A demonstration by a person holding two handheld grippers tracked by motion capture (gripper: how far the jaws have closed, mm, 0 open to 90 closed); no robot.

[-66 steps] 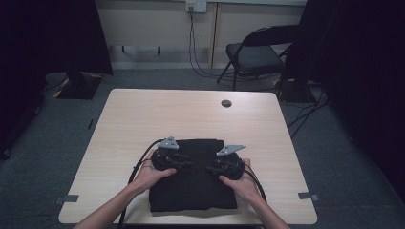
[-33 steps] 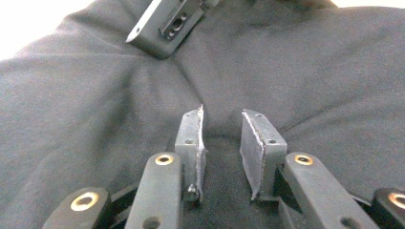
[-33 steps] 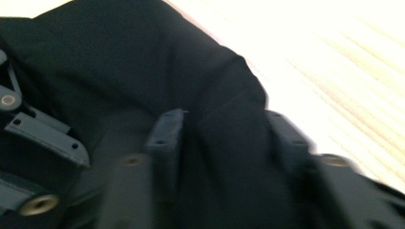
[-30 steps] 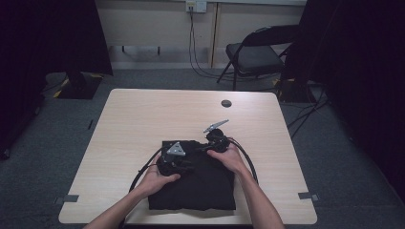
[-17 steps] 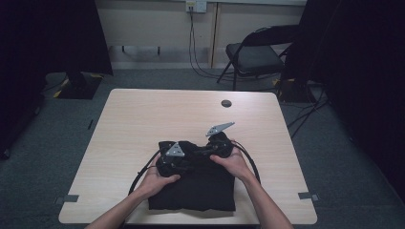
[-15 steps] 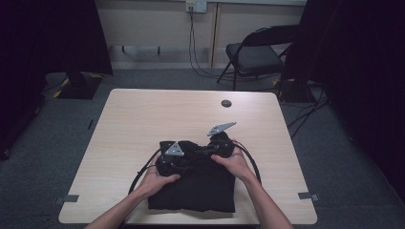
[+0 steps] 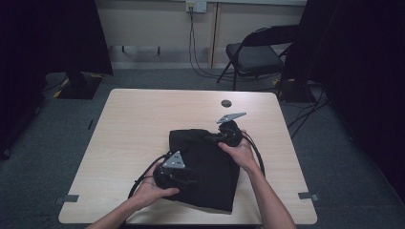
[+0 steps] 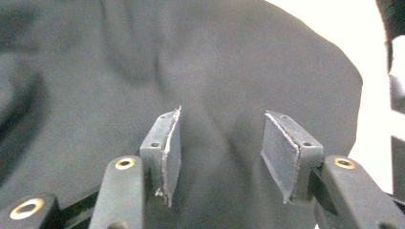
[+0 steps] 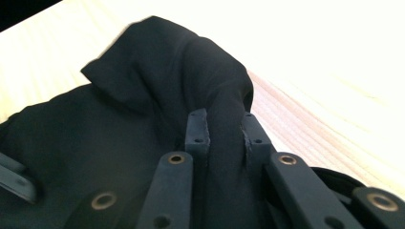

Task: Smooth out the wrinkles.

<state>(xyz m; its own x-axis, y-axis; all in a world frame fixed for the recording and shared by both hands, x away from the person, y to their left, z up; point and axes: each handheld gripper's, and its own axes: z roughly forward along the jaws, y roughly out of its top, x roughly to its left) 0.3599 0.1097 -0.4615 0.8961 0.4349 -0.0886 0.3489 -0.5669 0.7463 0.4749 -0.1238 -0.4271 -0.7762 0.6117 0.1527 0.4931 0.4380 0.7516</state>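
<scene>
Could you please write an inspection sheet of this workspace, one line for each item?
Surface: light wood table, mostly bare.
Job's things: black garment, rumpled, near the front edge.
Clutter: small dark round object near the far edge.
Grippers: left gripper open above the cloth, jaws just opening, nothing pinched; right gripper shut on a fold of the garment.
Cables: black cable loops from the left gripper.
Surroundings: folding chair, wall socket, grey carpet.

Fold of black cloth (image 9: pixel 224 119) is pinched between right tongs (image 9: pixel 223 131) at lower centre; pale wood surface (image 9: pixel 334 71) is seen at upper right.
</scene>
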